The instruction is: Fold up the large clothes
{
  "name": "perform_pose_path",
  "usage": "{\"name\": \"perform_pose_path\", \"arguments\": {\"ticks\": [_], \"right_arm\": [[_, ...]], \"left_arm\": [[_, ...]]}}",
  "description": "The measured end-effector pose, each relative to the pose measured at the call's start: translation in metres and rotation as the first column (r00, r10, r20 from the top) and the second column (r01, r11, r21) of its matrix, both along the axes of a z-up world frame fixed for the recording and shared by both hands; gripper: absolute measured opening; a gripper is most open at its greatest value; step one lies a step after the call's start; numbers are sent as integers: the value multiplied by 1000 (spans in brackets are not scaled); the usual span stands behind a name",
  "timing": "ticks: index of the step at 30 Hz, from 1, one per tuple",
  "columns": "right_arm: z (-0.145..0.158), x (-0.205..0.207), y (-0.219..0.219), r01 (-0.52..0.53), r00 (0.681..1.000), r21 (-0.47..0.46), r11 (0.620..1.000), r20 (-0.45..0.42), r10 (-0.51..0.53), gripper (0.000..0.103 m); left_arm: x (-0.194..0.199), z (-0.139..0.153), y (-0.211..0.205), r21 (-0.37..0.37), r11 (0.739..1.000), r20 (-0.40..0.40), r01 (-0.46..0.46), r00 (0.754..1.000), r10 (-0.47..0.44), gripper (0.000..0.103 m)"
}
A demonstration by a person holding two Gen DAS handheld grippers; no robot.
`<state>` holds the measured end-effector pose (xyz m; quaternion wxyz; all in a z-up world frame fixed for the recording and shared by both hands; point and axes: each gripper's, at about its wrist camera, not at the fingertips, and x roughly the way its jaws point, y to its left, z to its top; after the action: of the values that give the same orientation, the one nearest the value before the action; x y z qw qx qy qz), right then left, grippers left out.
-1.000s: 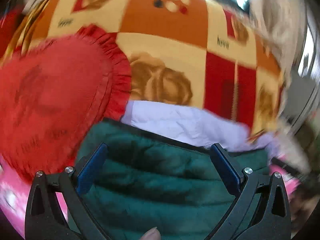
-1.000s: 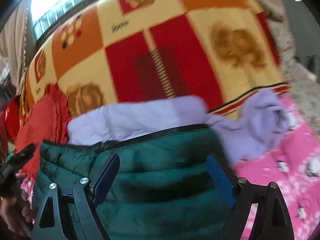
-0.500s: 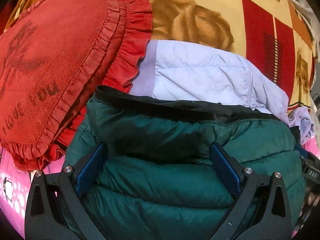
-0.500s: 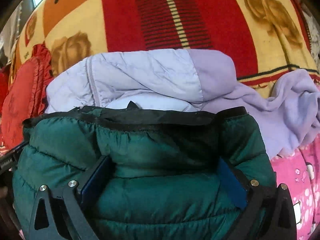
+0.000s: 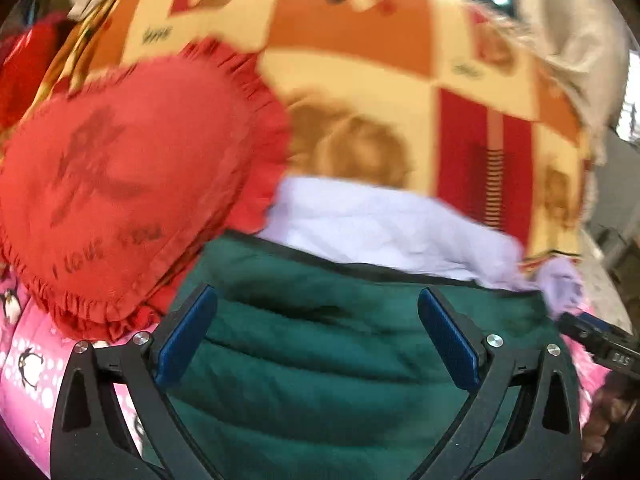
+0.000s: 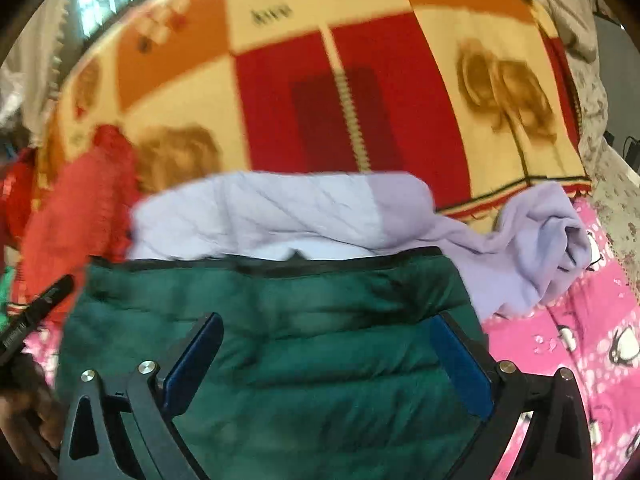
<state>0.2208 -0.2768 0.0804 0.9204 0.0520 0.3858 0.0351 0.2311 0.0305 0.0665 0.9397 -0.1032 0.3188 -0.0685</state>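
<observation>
My left gripper (image 5: 318, 336) is wide open and holds nothing. The green jacket (image 5: 340, 360) lies under it and between its blue pads (image 5: 184, 336). My right gripper (image 6: 328, 364) is wide open too, with nothing in it, over the same green jacket (image 6: 312, 344). Just behind the jacket lies a light purple coat (image 6: 280, 212). A red pillow (image 5: 120, 184) sits to the left, touching the jacket. All of it rests on a pink sheet (image 6: 580, 320).

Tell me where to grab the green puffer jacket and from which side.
Grip the green puffer jacket at its black-trimmed far edge, coming from the near side over its top: that edge runs straight and exposed against the lilac jacket behind.
</observation>
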Motion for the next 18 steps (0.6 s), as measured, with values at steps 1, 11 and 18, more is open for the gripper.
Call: {"name": "perform_pose_path", "arguments": {"ticks": [1,11,18], "right_arm": [[0,-6,9,-6,1000,14,1000,0,6,102],[-80,-3,33,-71,993,2,997,-99,71,103],[-38,-21,27,-29,1000,-116,993,-1,29,102]], "left_arm": [[-7,-2,-11,9,999,5,33,999,-33,101],[11,-63,-47,198,979,-182,44,983,-7,102],[1,-44,-42,133,990,-147,44,989,-24,102]]}}
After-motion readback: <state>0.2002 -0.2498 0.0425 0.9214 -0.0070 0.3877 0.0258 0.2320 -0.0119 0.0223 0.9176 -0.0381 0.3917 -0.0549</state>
